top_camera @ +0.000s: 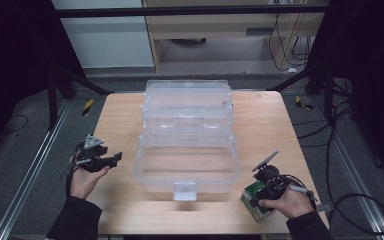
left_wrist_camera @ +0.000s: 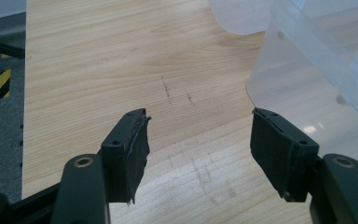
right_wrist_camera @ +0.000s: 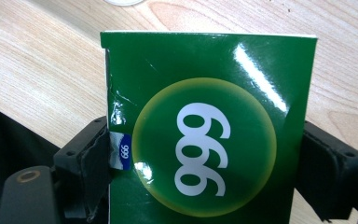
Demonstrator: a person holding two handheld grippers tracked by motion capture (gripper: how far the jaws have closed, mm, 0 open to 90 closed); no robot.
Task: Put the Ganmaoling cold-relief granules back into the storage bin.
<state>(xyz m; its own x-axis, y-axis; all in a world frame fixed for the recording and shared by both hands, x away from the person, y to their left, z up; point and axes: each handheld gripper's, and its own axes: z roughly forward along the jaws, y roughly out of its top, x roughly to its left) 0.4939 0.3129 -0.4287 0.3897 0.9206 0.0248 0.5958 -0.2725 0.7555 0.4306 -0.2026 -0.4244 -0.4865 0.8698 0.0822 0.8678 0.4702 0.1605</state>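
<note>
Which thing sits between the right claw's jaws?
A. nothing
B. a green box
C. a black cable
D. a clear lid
B: in the right gripper view the green box stands between the jaws of the right claw, its sides against both pads.

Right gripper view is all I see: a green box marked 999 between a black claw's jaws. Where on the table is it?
Observer: The green box sits at the table's near right corner, in the right claw.
Operator: Anything nearby to put it in?
Observer: A clear plastic bin, lid open, stands mid-table.
Operator: And the other hand?
Observer: The left claw is open and empty, left of the bin.
</note>
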